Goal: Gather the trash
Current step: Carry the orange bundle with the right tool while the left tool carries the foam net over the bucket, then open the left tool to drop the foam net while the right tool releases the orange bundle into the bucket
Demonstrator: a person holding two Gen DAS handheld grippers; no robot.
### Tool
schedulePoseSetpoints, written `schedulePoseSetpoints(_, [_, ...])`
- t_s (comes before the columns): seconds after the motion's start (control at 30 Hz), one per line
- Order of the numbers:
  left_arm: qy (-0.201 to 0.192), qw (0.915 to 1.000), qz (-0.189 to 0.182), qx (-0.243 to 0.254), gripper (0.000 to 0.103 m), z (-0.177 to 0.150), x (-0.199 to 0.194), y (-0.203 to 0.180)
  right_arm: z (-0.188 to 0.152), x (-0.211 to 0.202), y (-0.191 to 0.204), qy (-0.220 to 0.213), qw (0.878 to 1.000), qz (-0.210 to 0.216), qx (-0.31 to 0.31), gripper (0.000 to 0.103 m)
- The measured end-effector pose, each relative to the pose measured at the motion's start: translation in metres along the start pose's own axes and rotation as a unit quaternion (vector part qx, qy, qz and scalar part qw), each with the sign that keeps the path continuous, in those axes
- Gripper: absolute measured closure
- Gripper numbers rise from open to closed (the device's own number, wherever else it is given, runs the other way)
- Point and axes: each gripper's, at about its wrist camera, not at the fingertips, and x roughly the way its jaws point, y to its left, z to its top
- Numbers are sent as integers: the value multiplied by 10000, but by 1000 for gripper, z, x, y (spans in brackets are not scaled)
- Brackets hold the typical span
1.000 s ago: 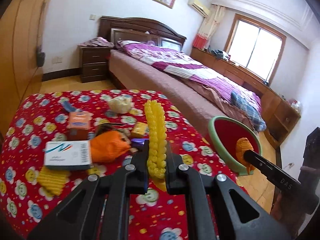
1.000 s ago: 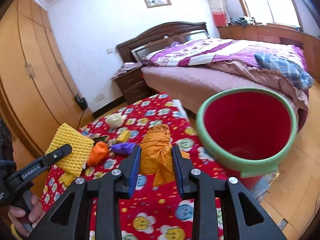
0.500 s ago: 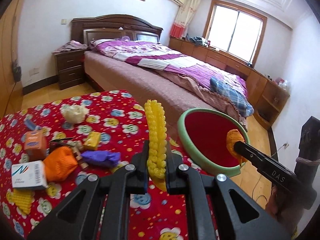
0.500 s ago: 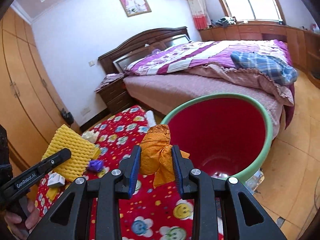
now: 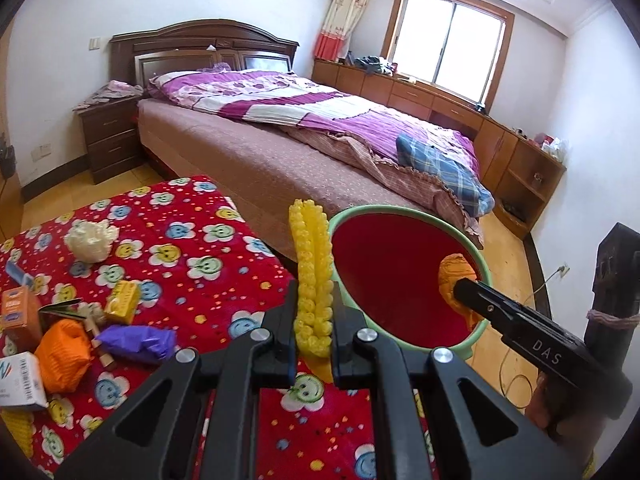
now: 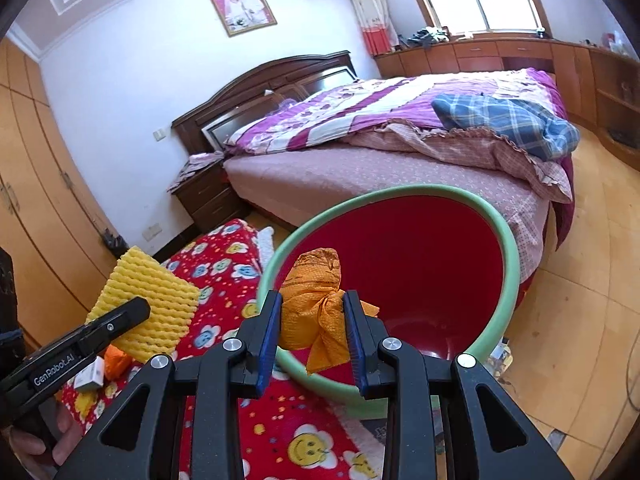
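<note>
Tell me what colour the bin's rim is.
Pale green, around a red bin; the right wrist view shows it best.

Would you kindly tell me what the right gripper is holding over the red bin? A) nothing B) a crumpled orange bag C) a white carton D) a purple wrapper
B: the right gripper is shut on the crumpled orange bag, over the green-rimmed red bin.

A home bedroom: a dark wooden bed (image 5: 248,128) with a purple quilt at twelve o'clock, a matching wooden nightstand (image 5: 110,136) at ten.
</note>
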Motion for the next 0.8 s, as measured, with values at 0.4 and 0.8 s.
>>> schedulePoseSetpoints(0.4, [160,9991,-299,269,92,8,41,-27,5,18,-29,33,9992,-345,197,72])
schedulePoseSetpoints(0.8, [240,9975,-368,563,64,11,76,-49,2,22,-53,123,9960,-850,266,67])
